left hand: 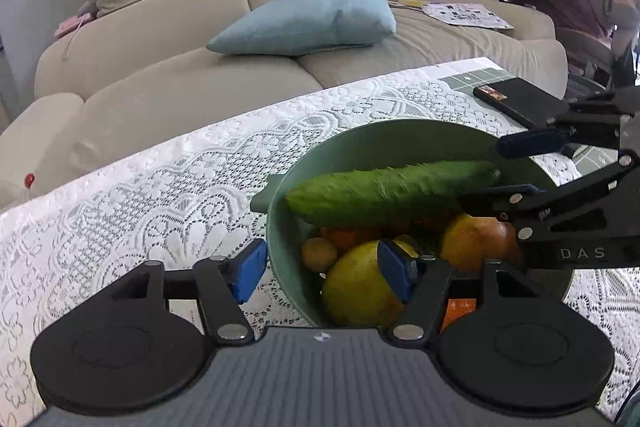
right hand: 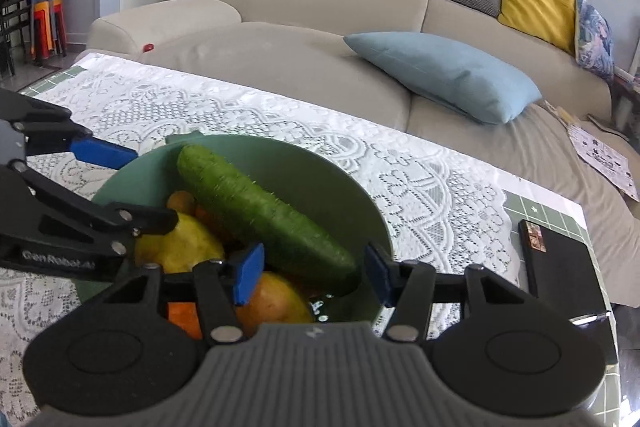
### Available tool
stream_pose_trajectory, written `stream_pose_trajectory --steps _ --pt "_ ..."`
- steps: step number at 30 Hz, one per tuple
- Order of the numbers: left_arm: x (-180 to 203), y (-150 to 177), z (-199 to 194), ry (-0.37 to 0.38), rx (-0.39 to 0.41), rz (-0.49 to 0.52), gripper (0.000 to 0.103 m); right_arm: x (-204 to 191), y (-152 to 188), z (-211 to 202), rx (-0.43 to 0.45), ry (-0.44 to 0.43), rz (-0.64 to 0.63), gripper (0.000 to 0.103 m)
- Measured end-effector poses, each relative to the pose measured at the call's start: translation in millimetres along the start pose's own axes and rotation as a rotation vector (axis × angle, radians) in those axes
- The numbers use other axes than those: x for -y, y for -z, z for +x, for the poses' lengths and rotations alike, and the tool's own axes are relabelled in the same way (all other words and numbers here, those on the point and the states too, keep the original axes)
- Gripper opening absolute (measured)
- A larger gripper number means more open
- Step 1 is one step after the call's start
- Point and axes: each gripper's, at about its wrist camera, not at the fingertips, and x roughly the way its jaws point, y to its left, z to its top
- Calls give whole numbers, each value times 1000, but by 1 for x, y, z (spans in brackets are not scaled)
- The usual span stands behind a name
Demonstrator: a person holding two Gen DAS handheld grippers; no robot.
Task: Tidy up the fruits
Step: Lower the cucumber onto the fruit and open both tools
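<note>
While the cucumber (left hand: 394, 193) lies slantwise across the top of the green bowl (left hand: 280, 227) in the left wrist view, the left hand-held gripper (left hand: 320, 273) is seen spread, straddling the bowl's near rim, one pad outside the wall and one against the big yellow fruit (left hand: 356, 287); nothing is pinched. The right hand-held gripper (left hand: 508, 171) is reached in from the side, its pads parted above and below the cucumber's end. A good lift is judged to need the pads closed squarely across the cucumber's girth, with the bowl steadied at its rim. One cucumber, one yellow fruit, one orange-red fruit (left hand: 476, 239) and one small round fruit (left hand: 319, 254) are counted, with smaller orange pieces underneath that cannot be numbered.

Seen from the right wrist view, the right hand-held gripper (right hand: 316, 273) is held apart around the cucumber's near end (right hand: 324, 259), no pressing being visible. The left hand-held gripper (right hand: 132, 187) is shown parted at the far rim. One bowl stands on the lace-covered tabletop (right hand: 420, 187), and one black case (right hand: 560, 259) lies beside it.
</note>
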Motion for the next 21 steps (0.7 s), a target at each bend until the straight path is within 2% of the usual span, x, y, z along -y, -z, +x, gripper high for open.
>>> stream_pose_trajectory --steps 7,12,17,21 --pt "0 3 -14 12 50 -17 74 -3 5 3 -21 5 12 52" --pt "1 7 -34 14 111 -47 74 -1 3 -15 24 -7 86 54" --pt "-2 10 -55 -15 187 -101 75 -8 1 -48 125 -9 149 74" --pt "-5 18 -72 -46 252 -132 80 -14 -1 -77 229 0 200 82"
